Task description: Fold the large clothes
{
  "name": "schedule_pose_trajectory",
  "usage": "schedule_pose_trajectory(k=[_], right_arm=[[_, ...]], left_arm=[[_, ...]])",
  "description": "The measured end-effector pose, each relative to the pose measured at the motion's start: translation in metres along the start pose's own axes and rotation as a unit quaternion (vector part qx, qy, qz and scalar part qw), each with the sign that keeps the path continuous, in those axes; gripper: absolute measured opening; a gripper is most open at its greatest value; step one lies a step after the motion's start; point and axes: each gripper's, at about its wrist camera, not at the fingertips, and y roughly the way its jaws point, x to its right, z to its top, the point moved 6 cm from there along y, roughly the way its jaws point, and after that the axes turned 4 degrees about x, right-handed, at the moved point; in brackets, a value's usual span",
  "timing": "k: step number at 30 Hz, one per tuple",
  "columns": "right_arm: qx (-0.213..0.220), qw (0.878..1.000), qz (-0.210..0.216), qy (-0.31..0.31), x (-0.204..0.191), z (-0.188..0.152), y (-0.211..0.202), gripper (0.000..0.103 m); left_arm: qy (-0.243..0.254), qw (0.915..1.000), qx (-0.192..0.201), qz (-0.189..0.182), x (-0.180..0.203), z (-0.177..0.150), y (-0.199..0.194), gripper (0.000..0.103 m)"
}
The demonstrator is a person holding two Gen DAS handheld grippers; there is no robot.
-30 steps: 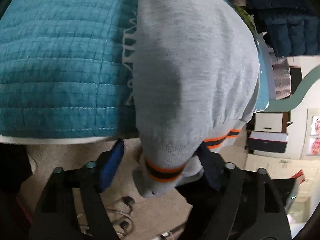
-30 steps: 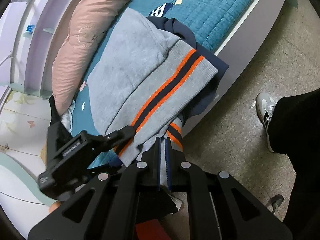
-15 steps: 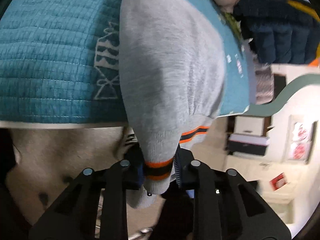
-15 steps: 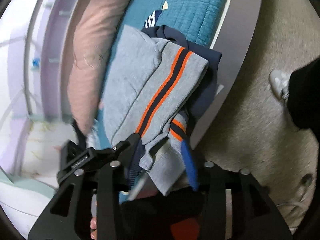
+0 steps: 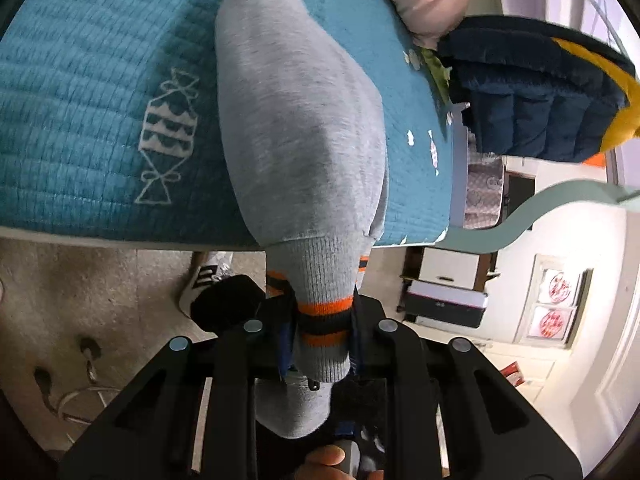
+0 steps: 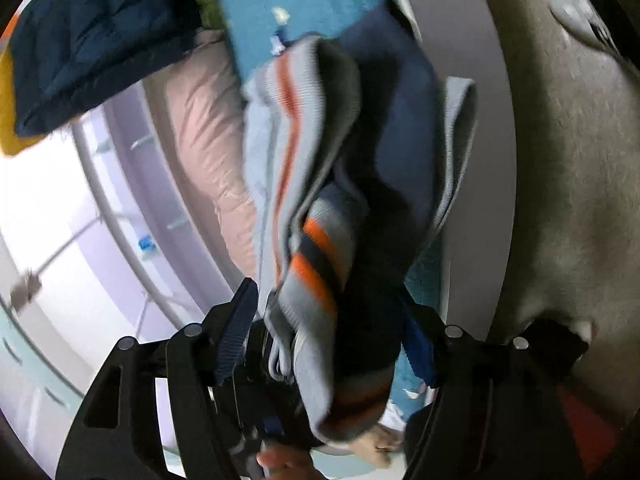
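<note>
Grey sweatshirt (image 5: 300,120) hangs over the teal quilt (image 5: 80,100) edge at 6 o'clock, its striped cuff (image 5: 324,320) clenched in the left gripper (image 5: 320,336), while the right gripper (image 6: 328,336), jaws just widening, stands released around the bunched hem (image 6: 316,272).

Grey sweatshirt (image 5: 296,120) with orange-navy striped cuffs drapes off the bed edge.

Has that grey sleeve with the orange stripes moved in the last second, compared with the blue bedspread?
Yes. The sleeve cuff, first dangling below the teal bedspread's edge between open fingers, is now clamped in the left claw, which has just closed on it.
</note>
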Motion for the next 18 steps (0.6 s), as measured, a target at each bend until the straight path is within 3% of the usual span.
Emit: schedule_pose_trajectory(k=[2,4,7,13,15,16,18], right_arm=[[-0.010,1.000,0.019,-0.011,-0.004,-0.001,-0.003,0.066],[-0.013,0.998,0.056,0.021,-0.004,0.003,-0.009,0.066],[-0.010,0.999,0.046,-0.005,-0.009,0.007,-0.004,0.066],[-0.007,0.998,0.058,0.014,-0.017,0.018,0.029,0.065],[-0.002,0.999,0.041,0.004,-0.021,0.020,0.035,0.053],[-0.007,1.000,0.017,-0.020,-0.025,0.021,0.037,0.036],[-0.012,0.998,-0.005,-0.059,-0.033,0.021,0.034,0.028]], left_arm=[[-0.016,0.9998,-0.001,-0.010,-0.001,0.000,-0.004,0.020],[-0.018,0.9997,-0.003,-0.017,0.003,0.003,-0.005,0.020],[-0.009,0.9998,-0.003,-0.019,0.013,0.003,-0.003,0.020],[-0.002,0.9998,-0.011,-0.017,0.018,0.001,0.002,0.020],[0.006,0.9998,-0.012,-0.017,0.017,0.002,0.000,0.020],[0.011,0.9998,-0.011,-0.015,0.013,0.002,-0.003,0.020],[0.018,0.9996,-0.020,-0.012,0.009,0.003,-0.006,0.022]])
